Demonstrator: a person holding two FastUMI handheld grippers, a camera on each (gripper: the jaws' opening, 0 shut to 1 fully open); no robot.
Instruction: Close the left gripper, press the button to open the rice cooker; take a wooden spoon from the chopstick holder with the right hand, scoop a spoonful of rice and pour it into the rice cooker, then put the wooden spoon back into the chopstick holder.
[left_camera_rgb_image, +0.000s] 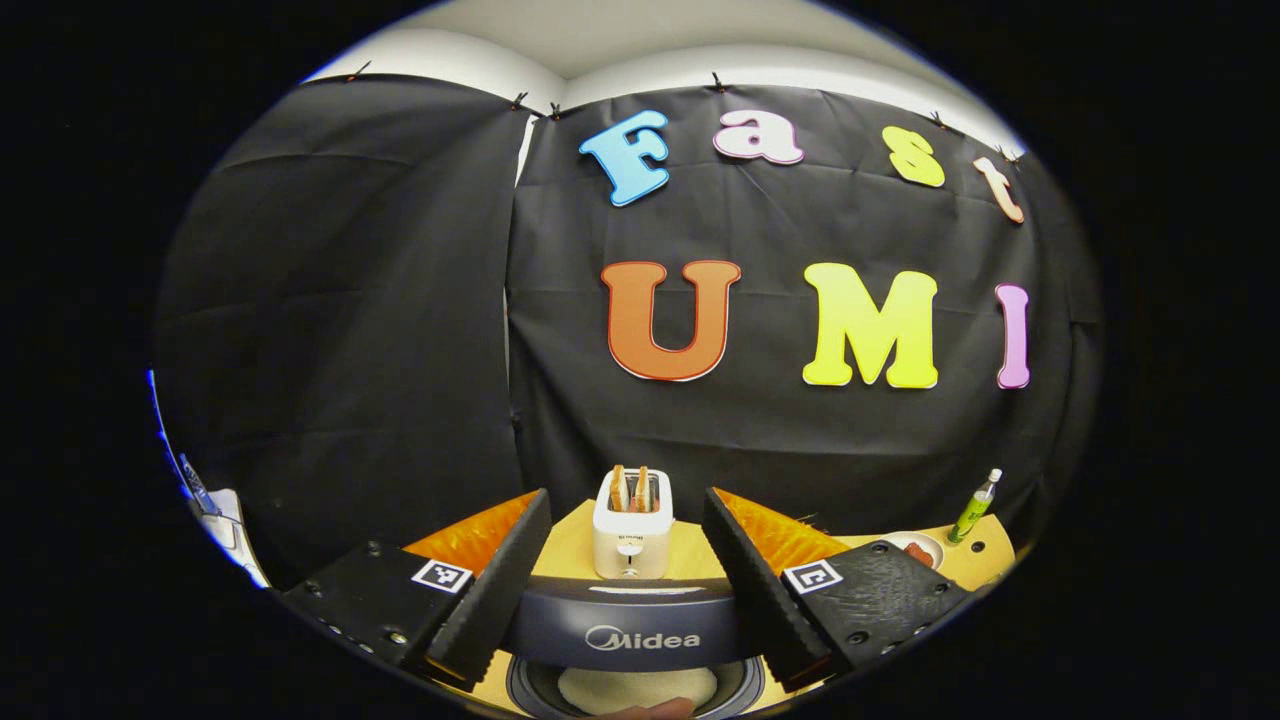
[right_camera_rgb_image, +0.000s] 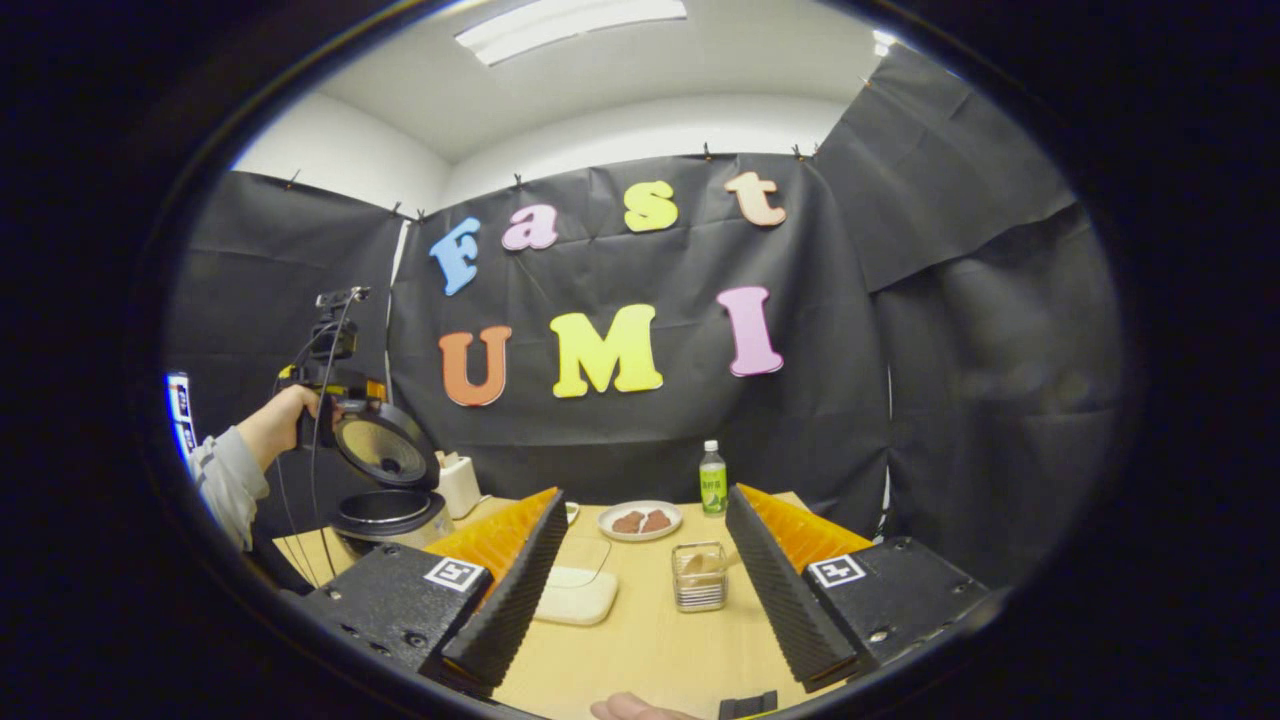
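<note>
Rice cooker (right_camera_rgb_image: 385, 505) at 9 o'clock in right gripper view, lid (right_camera_rgb_image: 385, 452) standing up and tilted back, so button step looks done; inner pot rim exposed for pouring. In left gripper view, cooker's dark lid edge (left_camera_rgb_image: 625, 625) right below between the fingers, pale patch beneath at 6 o'clock, probably pot contents, can't confirm. Left gripper (left_camera_rgb_image: 625, 560) fingers spread wide, nothing held; odd given task says closed for pressing, likely opened after. Seen from right gripper view, hand (right_camera_rgb_image: 280, 415) with grey sleeve (right_camera_rgb_image: 225, 480) at 9 o'clock holding the left gripper above and just behind the raised lid, parked out of the way, level pose. Right gripper (right_camera_rgb_image: 645, 570) fingers wide apart, empty, aimed level across table (right_camera_rgb_image: 640, 640) toward far wall. Wire holder (right_camera_rgb_image: 698, 575) at 6 o'clock between the fingers, on table, near; likely the chopstick holder, something tan inside, spoon not clearly told. Pale flat container (right_camera_rgb_image: 575, 590) just left of it at 7 o'clock, maybe rice, can't tell. Plate (right_camera_rgb_image: 640, 520) with brown bits and bottle (right_camera_rgb_image: 712, 480) farther back, 12 o'clock of holder. Toaster (left_camera_rgb_image: 632, 525) behind cooker, dead centre in left gripper view. Next by judgement: right gripper down onto spoon handle.
</note>
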